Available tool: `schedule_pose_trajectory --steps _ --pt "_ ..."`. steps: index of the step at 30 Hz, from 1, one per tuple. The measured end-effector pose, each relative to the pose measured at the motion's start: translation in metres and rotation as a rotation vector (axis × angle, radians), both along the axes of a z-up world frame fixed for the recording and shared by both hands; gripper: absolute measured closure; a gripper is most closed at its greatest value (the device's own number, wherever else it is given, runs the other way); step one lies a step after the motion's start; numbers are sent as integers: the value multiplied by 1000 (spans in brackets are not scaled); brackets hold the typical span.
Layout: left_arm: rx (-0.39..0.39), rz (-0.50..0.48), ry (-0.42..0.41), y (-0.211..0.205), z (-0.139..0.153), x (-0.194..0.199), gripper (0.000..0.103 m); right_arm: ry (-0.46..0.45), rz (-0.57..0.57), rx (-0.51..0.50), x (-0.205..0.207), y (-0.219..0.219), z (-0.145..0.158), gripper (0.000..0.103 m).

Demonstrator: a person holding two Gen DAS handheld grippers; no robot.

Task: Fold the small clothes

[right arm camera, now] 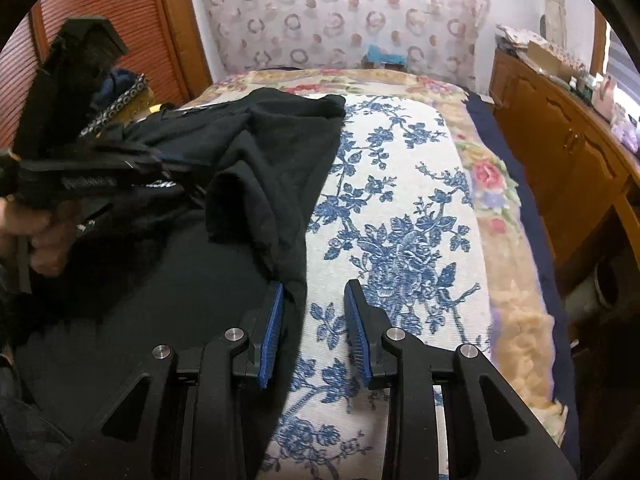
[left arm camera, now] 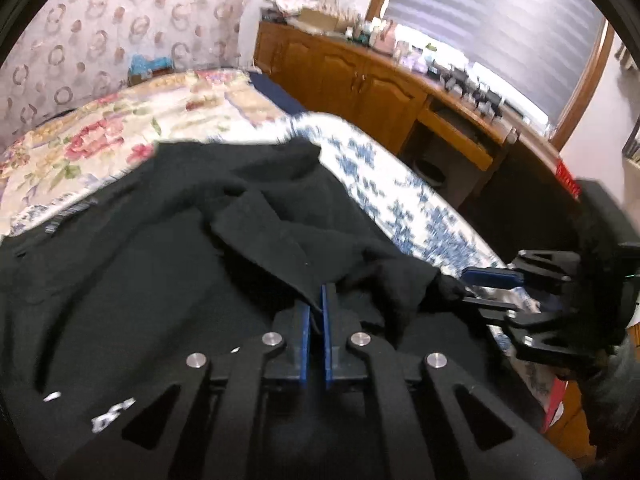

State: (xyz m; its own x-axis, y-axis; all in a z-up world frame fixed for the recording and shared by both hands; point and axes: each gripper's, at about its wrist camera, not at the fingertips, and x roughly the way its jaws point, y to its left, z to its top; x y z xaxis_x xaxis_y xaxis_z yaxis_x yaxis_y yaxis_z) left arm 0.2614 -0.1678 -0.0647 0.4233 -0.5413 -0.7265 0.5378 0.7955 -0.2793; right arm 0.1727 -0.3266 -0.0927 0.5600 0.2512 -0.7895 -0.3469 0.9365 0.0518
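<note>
A black garment (left arm camera: 152, 248) lies rumpled on the blue-flowered cloth (left arm camera: 404, 200) on the bed; it also shows in the right wrist view (right arm camera: 256, 168). My left gripper (left arm camera: 316, 300) is shut on a fold of the black garment near its right edge. My right gripper (right arm camera: 314, 292) is open, its jaws astride the garment's edge, with the left fingertip (right arm camera: 276, 300) against the fabric. The right gripper also shows in the left wrist view (left arm camera: 480, 286), the left gripper in the right wrist view (right arm camera: 168, 172).
A floral quilt (left arm camera: 120, 128) covers the bed beyond the cloth. A wooden cabinet (left arm camera: 360, 76) with cluttered top runs along the right. A patterned curtain (right arm camera: 340, 8) hangs behind the bed. A slatted wooden door (right arm camera: 100, 4) stands at left.
</note>
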Motion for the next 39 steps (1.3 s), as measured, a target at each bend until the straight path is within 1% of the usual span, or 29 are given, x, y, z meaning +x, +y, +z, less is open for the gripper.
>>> schedule_pose_trajectory --steps 1,4,6,8,9,12,13,15,17,19,21,24,27,30,36,39 --pt "-10 7 -14 8 7 -4 102 -5 -3 -19 0 -1 0 73" --pt "-17 20 -38 31 22 -16 102 1 -7 -21 -1 -9 0 73" --pt "-3 42 -45 37 22 -19 101 2 -15 -26 -1 -14 1 73" --pt "1 37 -33 43 20 -23 99 6 -24 -31 -1 -17 1 73" --pt "11 42 -32 46 18 -24 96 8 -26 -25 -2 -19 1 73" --pt "60 73 -59 54 15 -30 88 -1 -32 -16 -3 -22 5 73" --pt "65 78 -60 55 14 -30 83 -4 -32 -14 -3 -21 6 73" --pt "66 88 -63 61 13 -33 78 -12 -32 -14 -2 -19 10 73" --pt "63 103 -69 72 14 -36 76 -22 -21 -11 0 -14 14 73" --pt "79 127 -87 88 14 -41 62 -34 -8 -9 4 -8 17 71" --pt "97 149 -96 102 15 -42 59 -44 4 -3 10 -3 20 71" --pt "122 205 -103 131 16 -42 46 -60 15 1 21 4 23 71" --pt "163 276 -108 161 17 -38 45 -68 30 -5 34 12 23 71" --pt "186 343 -103 186 17 -29 45 -67 56 -13 51 22 20 71" --pt "263 425 -83 209 2 -5 46 -57 105 -43 83 41 13 71" --pt "274 411 -65 211 -9 5 57 -46 121 -49 100 48 9 71"
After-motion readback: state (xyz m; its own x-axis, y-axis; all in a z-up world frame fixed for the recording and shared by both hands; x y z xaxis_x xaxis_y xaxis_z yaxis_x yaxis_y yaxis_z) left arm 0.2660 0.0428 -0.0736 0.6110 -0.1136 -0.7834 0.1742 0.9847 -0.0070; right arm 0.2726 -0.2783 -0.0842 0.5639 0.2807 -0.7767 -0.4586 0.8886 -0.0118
